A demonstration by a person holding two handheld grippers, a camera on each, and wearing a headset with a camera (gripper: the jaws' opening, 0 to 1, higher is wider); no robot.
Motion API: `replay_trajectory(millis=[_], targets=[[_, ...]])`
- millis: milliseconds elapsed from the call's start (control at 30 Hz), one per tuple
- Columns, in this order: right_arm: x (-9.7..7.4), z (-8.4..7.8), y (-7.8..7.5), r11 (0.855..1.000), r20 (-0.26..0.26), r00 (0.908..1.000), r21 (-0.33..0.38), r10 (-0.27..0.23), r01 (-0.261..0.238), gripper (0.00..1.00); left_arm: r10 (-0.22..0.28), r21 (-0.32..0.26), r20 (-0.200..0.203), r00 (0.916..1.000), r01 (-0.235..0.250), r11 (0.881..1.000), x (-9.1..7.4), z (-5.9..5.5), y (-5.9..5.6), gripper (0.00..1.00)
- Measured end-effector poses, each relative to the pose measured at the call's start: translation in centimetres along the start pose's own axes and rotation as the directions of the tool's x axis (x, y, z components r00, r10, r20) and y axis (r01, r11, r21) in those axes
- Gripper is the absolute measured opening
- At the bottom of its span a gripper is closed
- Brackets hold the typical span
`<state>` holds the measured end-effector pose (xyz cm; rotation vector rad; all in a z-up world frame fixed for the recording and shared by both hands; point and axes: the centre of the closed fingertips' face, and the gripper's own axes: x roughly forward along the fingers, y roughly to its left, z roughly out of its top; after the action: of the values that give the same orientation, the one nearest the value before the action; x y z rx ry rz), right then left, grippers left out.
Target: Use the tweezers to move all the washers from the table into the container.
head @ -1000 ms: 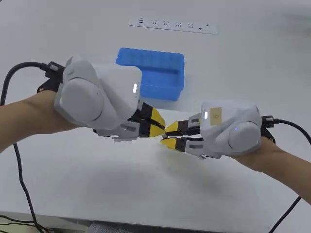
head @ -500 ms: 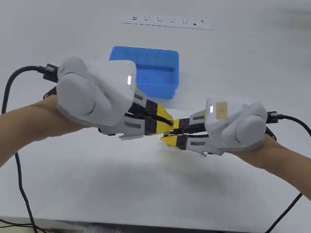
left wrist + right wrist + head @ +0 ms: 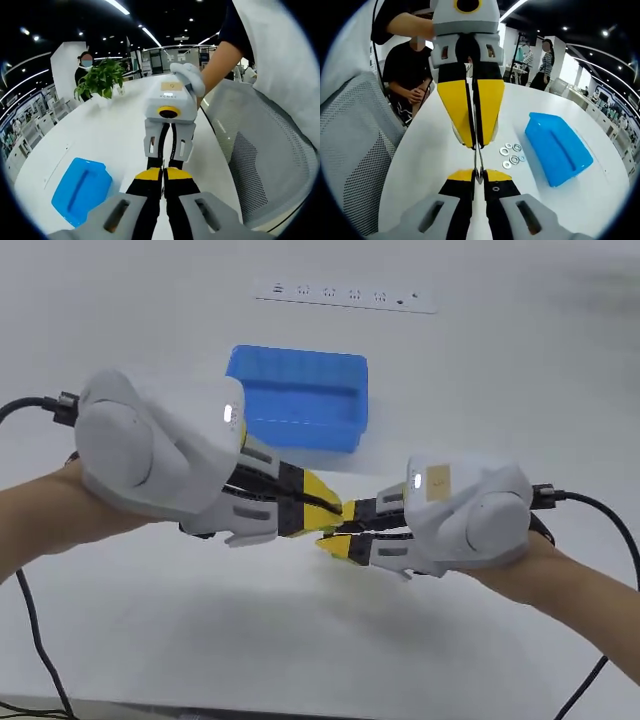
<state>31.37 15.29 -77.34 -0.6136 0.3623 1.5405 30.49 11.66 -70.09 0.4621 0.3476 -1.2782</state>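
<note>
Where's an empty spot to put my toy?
Crowded: the left tool and right tool meet on the tweezers, by the washers. Bare table lies on their near side, and between the blue container and the power strip.

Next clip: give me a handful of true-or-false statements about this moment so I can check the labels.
1. The washers lie on the table beside the container. True.
2. The tweezers lie untouched on the table. False: they are pinched in the shut jaws of both the left gripper and the right gripper.
3. A power strip lies on the table beyond the container. True.
4. The container is red. False: it is blue.
5. The grippers work at opposite ends of the table. False: they meet tip to tip in front of the container.
</note>
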Motion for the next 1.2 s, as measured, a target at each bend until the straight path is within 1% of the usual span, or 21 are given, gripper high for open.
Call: replay_trajectory(millis=[67,100,133,267,400,533,567,633,733,867,933,1033,1200], targets=[[0.2,0.2,0.1,1.0,-0.003,1.0,0.0,0.002,-0.002,0.08,0.004,-0.004,0.0,1.0,-0.004,1.0,-0.3,0.0,-0.1,0.04],[0.2,0.3,0.1,1.0,-0.009,0.9999,-0.03,-0.004,0.004,0.09,0.004,-0.005,0.001,1.0,-0.004,1.0,-0.4,0.0,-0.1,0.04],[0.3,0.5,0.3,0.999,-0.016,0.9999,-0.046,-0.002,0.002,0.1,0.004,-0.006,0.002,1.0,-0.004,1.0,-0.5,-0.1,-0.1,0.04],[0.5,0.8,0.4,0.999,-0.021,0.9998,-0.051,-0.003,0.002,0.11,0.005,-0.007,0.009,1.0,-0.004,1.0,-1.1,-0.2,0.0,0.04],[0.5,1.0,0.1,0.999,-0.019,0.9996,-0.036,-0.018,0.018,0.12,0.021,0.0,0.009,0.9997,-0.021,1.0,-1.7,-0.3,0.3,0.04],[0.5,1.2,-0.3,0.999,-0.012,0.9991,-0.016,-0.04,0.04,0.18,0.025,-0.002,0.012,0.9996,-0.025,1.0,-2.2,-0.4,0.4,0.04],[0.5,1.2,-0.4,0.999,-0.011,0.999,-0.01,-0.044,0.043,0.19,0.026,-0.001,0.009,0.9996,-0.026,1.0,-2.4,-0.6,0.3,0.04],[0.4,1.1,-0.5,0.999,-0.013,0.9987,-0.004,-0.05,0.05,0.2,0.028,0.01,-0.008,0.9996,-0.028,1.0,-2.7,-1.1,0.3,0.04],[0.4,1.0,-0.6,0.998,-0.014,0.9984,0.01,-0.055,0.055,0.23,0.034,0.001,-0.006,0.9994,-0.034,0.999,-3.3,-1.4,0.5,0.04],[0.4,0.8,-0.9,0.997,-0.019,0.9979,0.038,-0.062,0.062,0.25,0.061,-0.006,-0.011,0.9981,-0.061,0.998,-4.1,-2.0,1.2,0.04],[0.5,0.7,-0.9,0.996,-0.019,0.9982,0.062,-0.057,0.058,0.27,0.081,-0.009,-0.006,0.9967,-0.081,0.997,-4.5,-2.1,1.8,0.04],[0.6,0.7,-1.0,0.995,-0.018,0.9981,0.075,-0.059,0.06,0.29,0.108,-0.01,-0.002,0.9941,-0.108,0.994,-5.2,-2.2,2.8,0.04],[0.9,0.7,-1.2,0.994,-0.01,0.9984,0.097,-0.055,0.056,0.31,0.132,-0.01,-0.007,0.9913,-0.132,0.991,-5.9,-2.7,4.0,0.05]])
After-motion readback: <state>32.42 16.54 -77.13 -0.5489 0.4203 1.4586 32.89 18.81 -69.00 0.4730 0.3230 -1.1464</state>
